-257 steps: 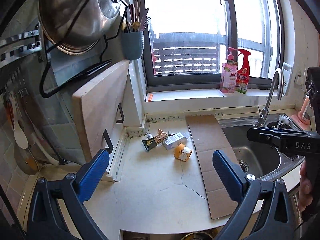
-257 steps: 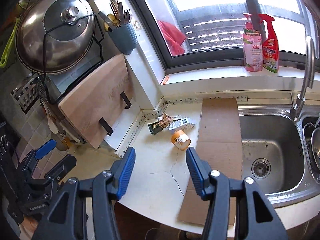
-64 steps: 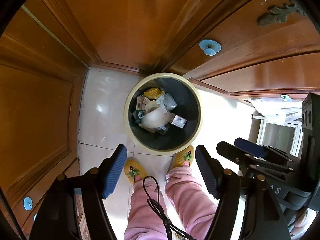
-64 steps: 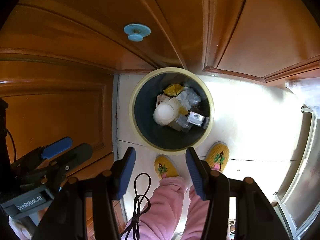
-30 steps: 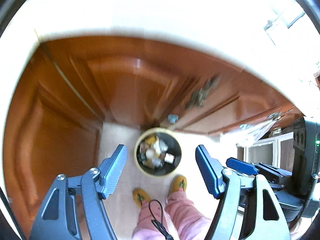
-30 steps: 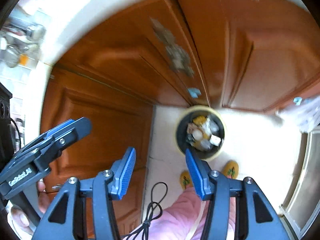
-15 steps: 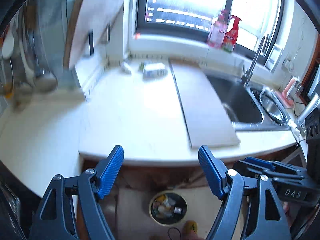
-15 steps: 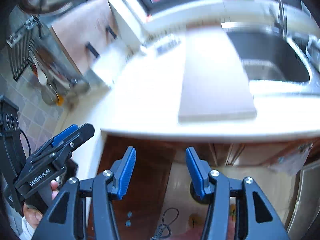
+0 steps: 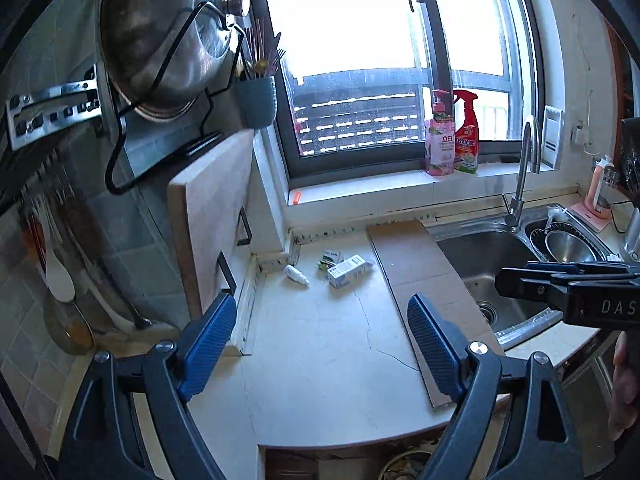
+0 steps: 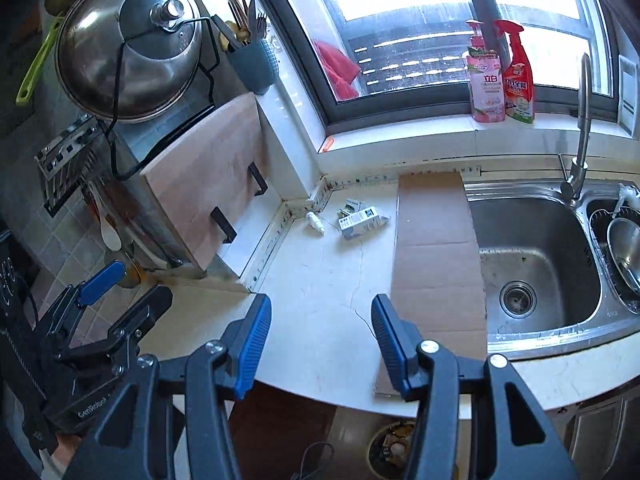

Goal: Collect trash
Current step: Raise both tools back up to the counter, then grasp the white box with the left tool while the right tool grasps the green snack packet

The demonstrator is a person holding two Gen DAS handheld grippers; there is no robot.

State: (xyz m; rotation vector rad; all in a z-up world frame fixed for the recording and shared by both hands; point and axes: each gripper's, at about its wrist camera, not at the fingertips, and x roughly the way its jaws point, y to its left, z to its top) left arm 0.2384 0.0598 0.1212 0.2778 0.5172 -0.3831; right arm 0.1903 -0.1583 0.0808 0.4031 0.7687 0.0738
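Trash lies at the back of the white counter (image 9: 332, 344): a small white carton (image 9: 346, 271) (image 10: 362, 221), a white tube (image 9: 296, 274) (image 10: 315, 222) left of it, and a green-and-white wrapper (image 9: 330, 258) (image 10: 352, 206) behind. My left gripper (image 9: 320, 342) hovers well short of them, jaws opening, nothing between them. My right gripper (image 10: 320, 338) is open and empty above the counter's front edge. The trash bin (image 10: 390, 446) stands on the floor below, partly hidden.
A cardboard strip (image 9: 424, 280) lies on the counter beside the steel sink (image 10: 532, 248) with its tap (image 10: 576, 160). A wooden cutting board (image 10: 208, 176) leans at the left under a hung pot lid (image 10: 128, 48). Two cleaner bottles (image 9: 452, 136) stand on the windowsill.
Both grippers rose from above the floor bin to counter height and tilted up toward the window. The left jaws have spread wider. The orange cup from the earliest frames is gone from the counter.
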